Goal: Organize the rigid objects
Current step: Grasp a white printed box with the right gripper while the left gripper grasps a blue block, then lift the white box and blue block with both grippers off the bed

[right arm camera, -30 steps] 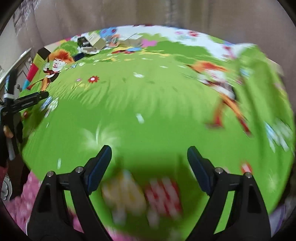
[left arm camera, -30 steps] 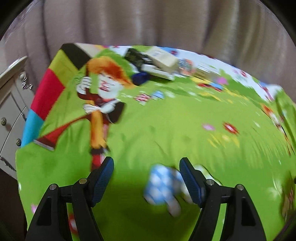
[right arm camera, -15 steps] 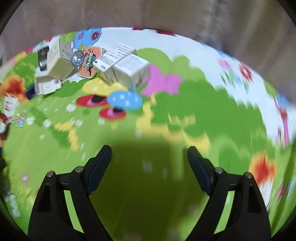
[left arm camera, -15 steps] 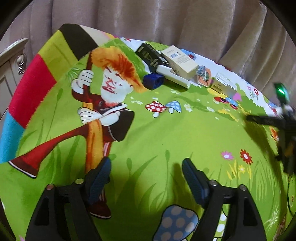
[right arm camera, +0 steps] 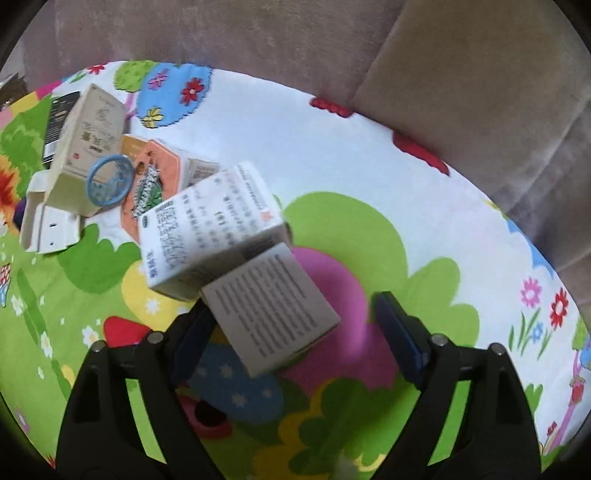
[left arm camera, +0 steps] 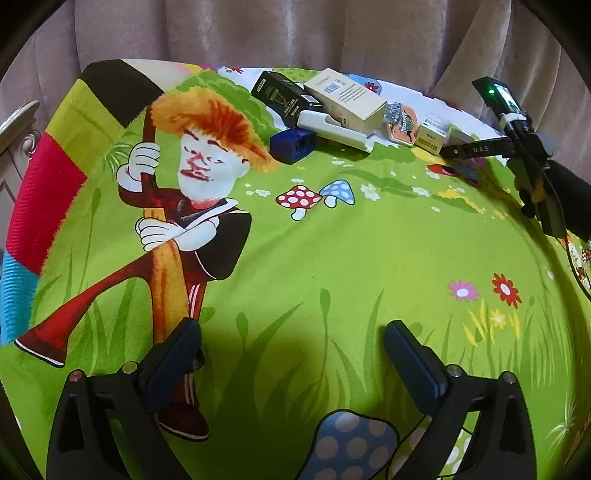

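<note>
In the left wrist view, my left gripper (left arm camera: 293,363) hangs over the green cartoon blanket (left arm camera: 332,258); its jaws are opening wide with nothing between them. Far back lies a pile of boxes: a black box (left arm camera: 282,96), a beige box (left arm camera: 347,99), a white holder (left arm camera: 332,129), a blue box (left arm camera: 291,142) and an orange hexagonal box (left arm camera: 404,123). My right gripper (left arm camera: 456,160) reaches in at the pile's right end. In the right wrist view, my right gripper (right arm camera: 295,306) is closing around a small grey box (right arm camera: 269,306). The right pad stands apart from it. A white printed box (right arm camera: 210,236) leans against it.
A blue ring (right arm camera: 109,179) rests on the orange hexagonal box (right arm camera: 159,177), next to the beige box (right arm camera: 88,147) and the white holder (right arm camera: 48,221). Curtains (left arm camera: 295,33) hang close behind the blanket. A pale dresser edge (left arm camera: 18,125) shows at the left.
My right gripper swept across the blanket to the box pile and its jaws narrowed around the grey box. My left gripper's jaws spread wider and it edged forward.
</note>
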A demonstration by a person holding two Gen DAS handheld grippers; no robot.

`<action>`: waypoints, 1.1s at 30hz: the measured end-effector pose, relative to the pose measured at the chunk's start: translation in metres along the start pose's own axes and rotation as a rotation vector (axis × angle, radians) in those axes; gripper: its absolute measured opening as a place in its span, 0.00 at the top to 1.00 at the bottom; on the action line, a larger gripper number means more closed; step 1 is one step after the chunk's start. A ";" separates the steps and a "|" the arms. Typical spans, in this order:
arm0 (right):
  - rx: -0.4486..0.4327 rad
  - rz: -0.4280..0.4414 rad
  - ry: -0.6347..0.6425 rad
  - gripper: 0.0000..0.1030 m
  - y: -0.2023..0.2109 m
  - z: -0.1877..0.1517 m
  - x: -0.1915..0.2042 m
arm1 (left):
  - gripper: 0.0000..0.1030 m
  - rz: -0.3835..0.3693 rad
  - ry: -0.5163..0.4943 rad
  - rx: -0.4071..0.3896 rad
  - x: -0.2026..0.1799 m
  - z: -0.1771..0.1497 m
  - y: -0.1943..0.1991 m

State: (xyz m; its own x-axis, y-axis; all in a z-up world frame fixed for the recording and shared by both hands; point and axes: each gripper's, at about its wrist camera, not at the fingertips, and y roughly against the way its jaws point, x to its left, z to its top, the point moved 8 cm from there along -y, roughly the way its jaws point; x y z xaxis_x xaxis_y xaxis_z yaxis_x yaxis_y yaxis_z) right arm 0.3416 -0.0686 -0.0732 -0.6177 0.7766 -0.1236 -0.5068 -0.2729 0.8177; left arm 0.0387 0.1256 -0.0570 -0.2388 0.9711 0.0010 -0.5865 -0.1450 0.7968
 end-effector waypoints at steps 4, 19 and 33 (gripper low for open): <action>0.006 0.055 0.006 0.44 0.021 -0.021 0.017 | 0.00 0.007 0.003 0.005 0.000 0.000 -0.002; -0.004 0.071 -0.085 0.43 0.136 -0.161 0.083 | 0.16 0.097 -0.250 -0.031 -0.009 0.125 -0.077; -0.061 0.029 -0.111 0.43 0.135 -0.159 0.088 | 0.72 -0.107 -0.031 -0.006 -0.028 0.096 -0.040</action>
State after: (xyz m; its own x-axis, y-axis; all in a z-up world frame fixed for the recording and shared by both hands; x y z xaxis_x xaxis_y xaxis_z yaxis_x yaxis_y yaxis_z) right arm 0.1237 -0.1273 -0.0632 -0.5639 0.8251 -0.0345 -0.5275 -0.3278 0.7838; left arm 0.1433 0.1219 -0.0305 -0.1510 0.9864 -0.0650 -0.6117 -0.0416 0.7900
